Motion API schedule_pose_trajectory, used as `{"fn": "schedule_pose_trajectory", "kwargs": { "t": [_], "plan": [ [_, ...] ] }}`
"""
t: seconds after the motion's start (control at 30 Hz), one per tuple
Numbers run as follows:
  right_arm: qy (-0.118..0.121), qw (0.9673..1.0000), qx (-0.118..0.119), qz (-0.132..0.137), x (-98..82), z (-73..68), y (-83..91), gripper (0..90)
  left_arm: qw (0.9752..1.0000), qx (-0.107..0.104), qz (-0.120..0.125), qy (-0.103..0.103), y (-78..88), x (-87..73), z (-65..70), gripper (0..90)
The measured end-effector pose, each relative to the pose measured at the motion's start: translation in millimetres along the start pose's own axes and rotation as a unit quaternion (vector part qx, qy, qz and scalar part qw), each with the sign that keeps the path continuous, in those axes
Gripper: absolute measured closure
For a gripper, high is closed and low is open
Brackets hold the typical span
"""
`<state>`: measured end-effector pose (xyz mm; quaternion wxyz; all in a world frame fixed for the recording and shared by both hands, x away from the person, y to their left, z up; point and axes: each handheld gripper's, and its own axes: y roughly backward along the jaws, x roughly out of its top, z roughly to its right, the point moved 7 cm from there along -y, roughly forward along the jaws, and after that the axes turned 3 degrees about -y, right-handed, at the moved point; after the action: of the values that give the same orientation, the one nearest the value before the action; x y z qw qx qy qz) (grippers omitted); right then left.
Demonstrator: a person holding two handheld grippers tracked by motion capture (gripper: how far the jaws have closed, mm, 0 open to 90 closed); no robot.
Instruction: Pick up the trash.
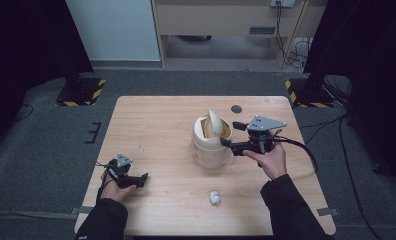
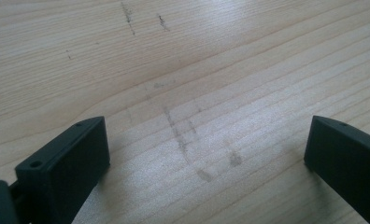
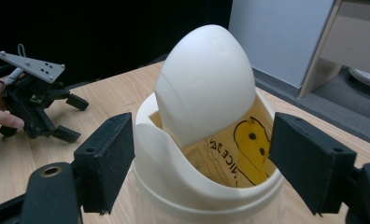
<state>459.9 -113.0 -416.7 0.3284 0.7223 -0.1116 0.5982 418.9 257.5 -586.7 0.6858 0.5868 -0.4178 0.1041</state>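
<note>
High view: cream bin [image 1: 211,145] sits mid-table [image 1: 156,130], swing lid [image 1: 214,122] tipped up. Right gripper [image 1: 228,134] spread wide beside its rim, left gripper [image 1: 142,179] agape near front-left edge. Crumpled paper ball [image 1: 214,198] lies near front edge.

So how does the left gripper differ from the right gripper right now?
The left gripper sits low near the table's front left, jaws apart over bare wood; the right gripper is raised at the cream bin, its jaws either side of the bin's rim, below the tipped swing lid. The left grips nothing; the right brackets the bin. Both are open and hand-held.
</note>
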Motion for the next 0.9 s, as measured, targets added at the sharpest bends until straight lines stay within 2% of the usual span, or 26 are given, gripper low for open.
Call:
{"fn": "schedule_pose_trajectory", "kwargs": {
  "t": [0.23,0.27,0.37,0.57,0.9],
  "plan": [
    [0.003,1.0,-0.001,0.0,-4.8,-1.4,11.0,22.6,1.0,0.0,0.0,0.0,0.0,0.0,0.1,0.0],
    [0.006,1.0,-0.004,-0.001,-7.9,-2.0,16.9,22.9,1.0,0.0,0.0,0.0,0.0,0.0,0.1,0.0],
    [0.0,1.0,-0.003,0.002,-12.6,-2.2,23.5,23.3,1.0,0.0,0.0,0.0,0.0,0.0,0.2,0.0],
    [0.0,1.0,-0.005,-0.004,-20.9,-3.9,25.6,23.3,1.0,0.001,0.0,0.001,0.1,0.0,0.3,0.0],
    [0.009,0.9998,0.011,-0.016,-33.4,-22.6,30.6,24.5,1.0,0.001,0.0,0.001,0.1,0.0,0.4,0.0]
  ]
}}
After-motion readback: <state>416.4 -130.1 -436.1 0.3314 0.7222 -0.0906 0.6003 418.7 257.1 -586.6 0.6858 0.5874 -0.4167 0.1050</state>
